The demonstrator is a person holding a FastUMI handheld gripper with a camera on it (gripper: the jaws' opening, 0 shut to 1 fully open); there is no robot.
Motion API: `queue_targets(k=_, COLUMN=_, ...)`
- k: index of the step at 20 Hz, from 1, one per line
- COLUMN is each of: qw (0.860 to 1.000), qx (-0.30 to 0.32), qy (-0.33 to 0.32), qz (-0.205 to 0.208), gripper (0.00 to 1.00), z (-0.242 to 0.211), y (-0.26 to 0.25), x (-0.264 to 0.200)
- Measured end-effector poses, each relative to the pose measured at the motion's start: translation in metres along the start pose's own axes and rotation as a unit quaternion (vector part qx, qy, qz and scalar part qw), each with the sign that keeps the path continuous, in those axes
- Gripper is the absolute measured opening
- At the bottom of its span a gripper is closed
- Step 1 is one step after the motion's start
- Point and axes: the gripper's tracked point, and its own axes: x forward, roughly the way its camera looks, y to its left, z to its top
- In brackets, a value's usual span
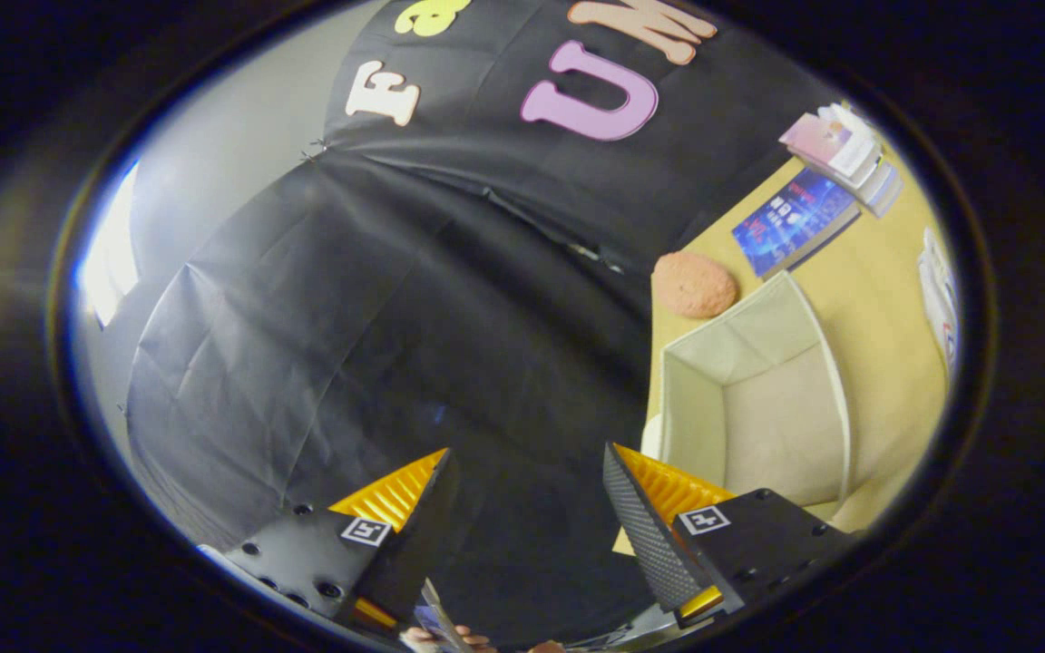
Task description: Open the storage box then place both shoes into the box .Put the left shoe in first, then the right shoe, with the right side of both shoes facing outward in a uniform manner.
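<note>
My gripper (532,472) is open, with nothing between its fingers, and it points mostly at the black cloth wall. Off to the right of the right finger (640,526) stands the cream storage box (817,336) on a yellow table (885,299). The view is tilted, so the box appears turned on its side. Its top is open and the pale inside that I can see holds nothing. A white lid edge (651,435) shows at the box's near side.
A pink-orange rough lump (693,284) lies on the table just beyond the box. Farther off are a blue book (793,222) and a stack of books (844,154). More white papers (938,290) lie at the table's far side. A grey wall (214,154) stands left of the cloth.
</note>
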Motion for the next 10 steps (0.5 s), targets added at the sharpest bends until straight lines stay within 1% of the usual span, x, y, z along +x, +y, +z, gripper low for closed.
queue_targets(k=2, qw=0.999, qx=-0.022, qy=-0.026, qz=-0.028, gripper=0.99, z=0.024, y=-0.023, x=-0.019)
queue_targets(k=5, qw=0.994, qx=-0.057, qy=-0.050, qz=-0.084, gripper=0.99, z=0.049, y=-0.070, x=-0.052)
queue_targets(k=7, qw=0.986, qx=-0.082, qy=-0.068, qz=-0.128, gripper=0.99, z=0.066, y=-0.102, x=-0.078)
queue_targets(k=10, qw=0.970, qx=-0.107, qy=-0.080, qz=-0.201, gripper=0.99, z=0.076, y=-0.155, x=-0.118)
